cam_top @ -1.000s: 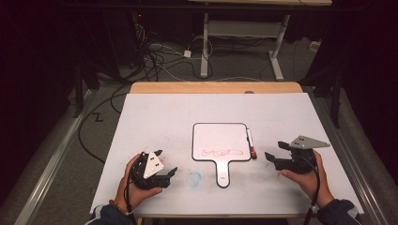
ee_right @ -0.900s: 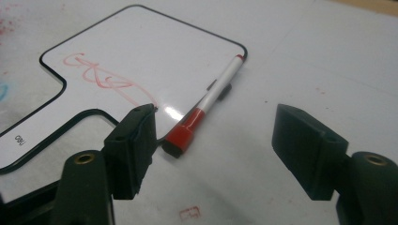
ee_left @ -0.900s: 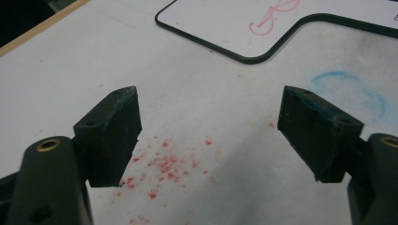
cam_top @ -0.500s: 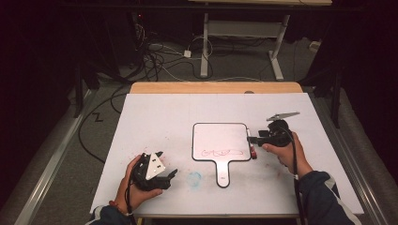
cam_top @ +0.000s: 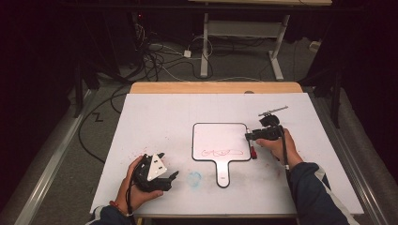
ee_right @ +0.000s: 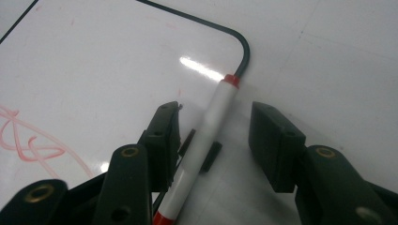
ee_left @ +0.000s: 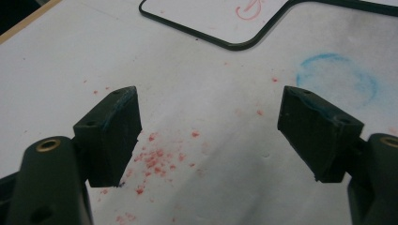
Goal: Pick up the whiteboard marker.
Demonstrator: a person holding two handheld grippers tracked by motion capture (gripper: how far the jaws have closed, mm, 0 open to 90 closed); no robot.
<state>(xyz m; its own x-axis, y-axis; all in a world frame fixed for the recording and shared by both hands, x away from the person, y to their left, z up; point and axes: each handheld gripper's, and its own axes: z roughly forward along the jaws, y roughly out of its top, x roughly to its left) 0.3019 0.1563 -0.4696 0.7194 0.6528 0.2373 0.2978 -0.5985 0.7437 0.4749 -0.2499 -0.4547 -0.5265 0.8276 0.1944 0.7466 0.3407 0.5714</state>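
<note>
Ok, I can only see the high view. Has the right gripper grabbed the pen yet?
Observer: Not quite. The right gripper has the pen between its fingers, which have just been closing, but one side shows a gap.
Operator: Where does the pen point?
Observer: Its far red end sits at the corner of the board, by the black rim.
Operator: And the left gripper?
Observer: The left gripper is wide open with nothing between its fingers, above red crumbs on the table.
</note>
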